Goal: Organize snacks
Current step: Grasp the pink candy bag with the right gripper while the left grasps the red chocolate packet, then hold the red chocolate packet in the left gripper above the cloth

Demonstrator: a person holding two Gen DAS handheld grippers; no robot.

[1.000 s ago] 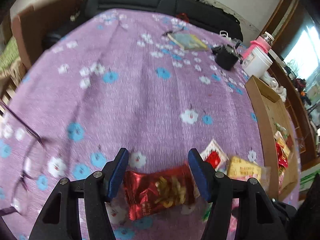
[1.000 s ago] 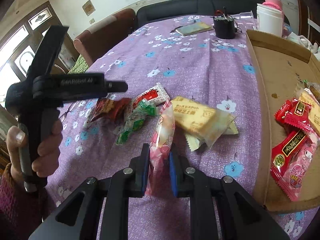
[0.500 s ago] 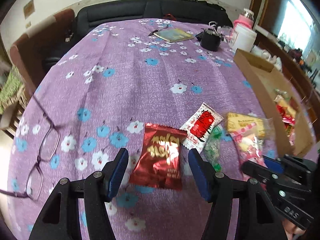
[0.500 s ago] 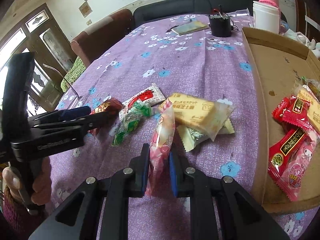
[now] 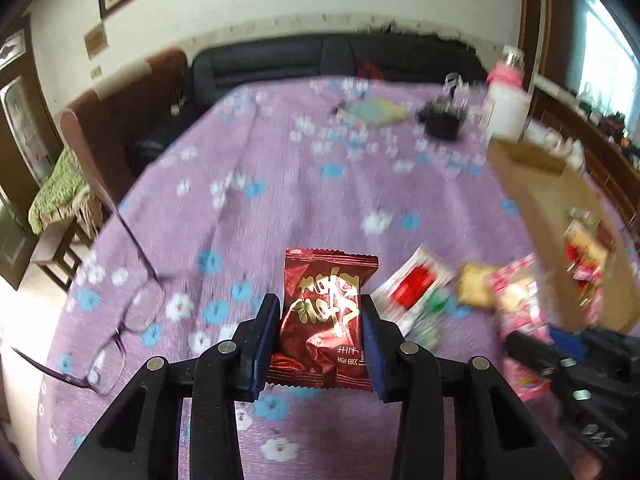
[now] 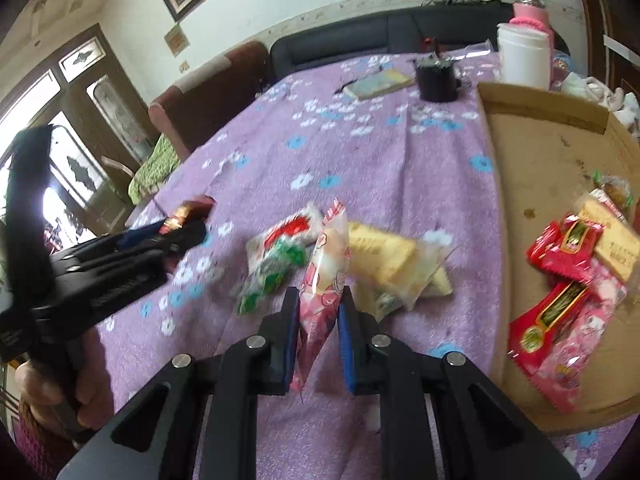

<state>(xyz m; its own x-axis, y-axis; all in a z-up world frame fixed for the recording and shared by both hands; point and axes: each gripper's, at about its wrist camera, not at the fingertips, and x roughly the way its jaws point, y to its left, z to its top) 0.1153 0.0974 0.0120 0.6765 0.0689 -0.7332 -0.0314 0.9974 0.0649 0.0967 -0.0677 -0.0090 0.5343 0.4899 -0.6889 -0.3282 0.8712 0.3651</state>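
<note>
Your left gripper (image 5: 320,344) has just closed on the dark red packet (image 5: 326,320), lifting it off the purple tablecloth (image 5: 280,184); your right gripper (image 6: 318,334) pinches the pink packet (image 6: 324,280). Both can go to the cardboard tray (image 6: 540,152).

the table (image 6: 360,168) wears a purple cloth with white and blue flowers. just ahead of the right gripper (image 6: 318,312) lie a red-and-white packet (image 6: 288,230), a green-and-white packet (image 6: 268,272) and yellow biscuit packs (image 6: 380,252). to its right sits a cardboard tray (image 6: 540,160). far ahead stand a black cup (image 6: 436,80), a book (image 6: 380,83) and a white jar (image 6: 524,54). spectacles (image 5: 120,332) lie left of the left gripper (image 5: 320,332).
</note>
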